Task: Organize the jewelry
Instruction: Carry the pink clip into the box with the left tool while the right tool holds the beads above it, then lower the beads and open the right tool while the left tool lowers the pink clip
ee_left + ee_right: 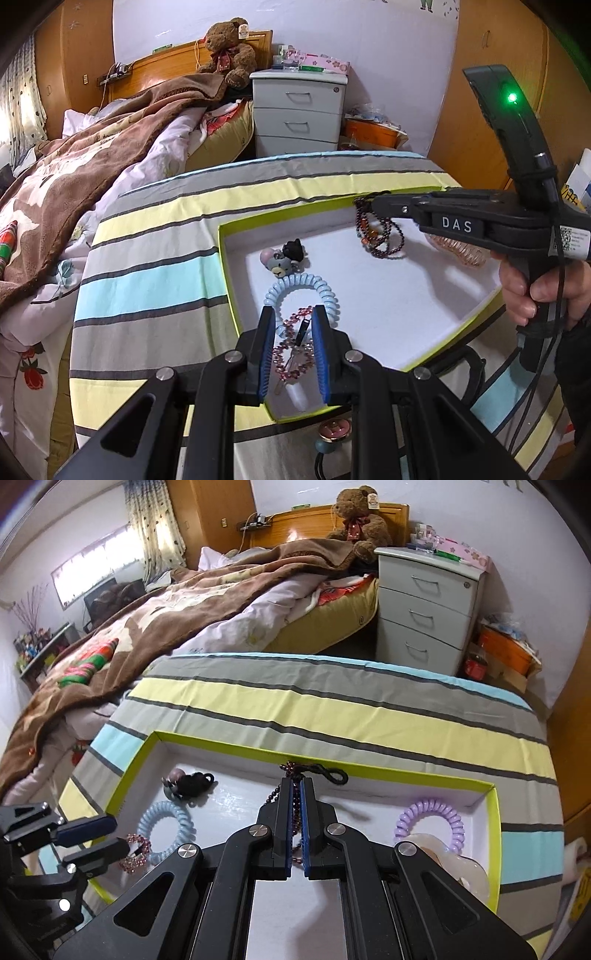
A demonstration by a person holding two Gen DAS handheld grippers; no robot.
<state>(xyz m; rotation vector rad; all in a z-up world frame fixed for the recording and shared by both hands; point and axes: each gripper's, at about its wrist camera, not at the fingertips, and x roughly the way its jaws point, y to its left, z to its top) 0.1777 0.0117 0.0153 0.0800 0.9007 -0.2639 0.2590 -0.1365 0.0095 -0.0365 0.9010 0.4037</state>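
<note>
Two claws over the green-rimmed box (229, 280): my right claw (297, 794) clenched on limp, light beads (380, 236), left claw (293, 332) gripping a rhinestone clip (291, 350) — stiff, slippery, best pinched mid-bar.

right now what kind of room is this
Almost certainly a bedroom in a home: an unmade bed with a brown blanket, a teddy bear against the wooden headboard, and a white three-drawer nightstand beside it. The jewelry box lies on a striped cloth in front.

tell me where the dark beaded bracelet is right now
The dark beaded bracelet hangs clamped in the right gripper over the box's far wall.
</note>
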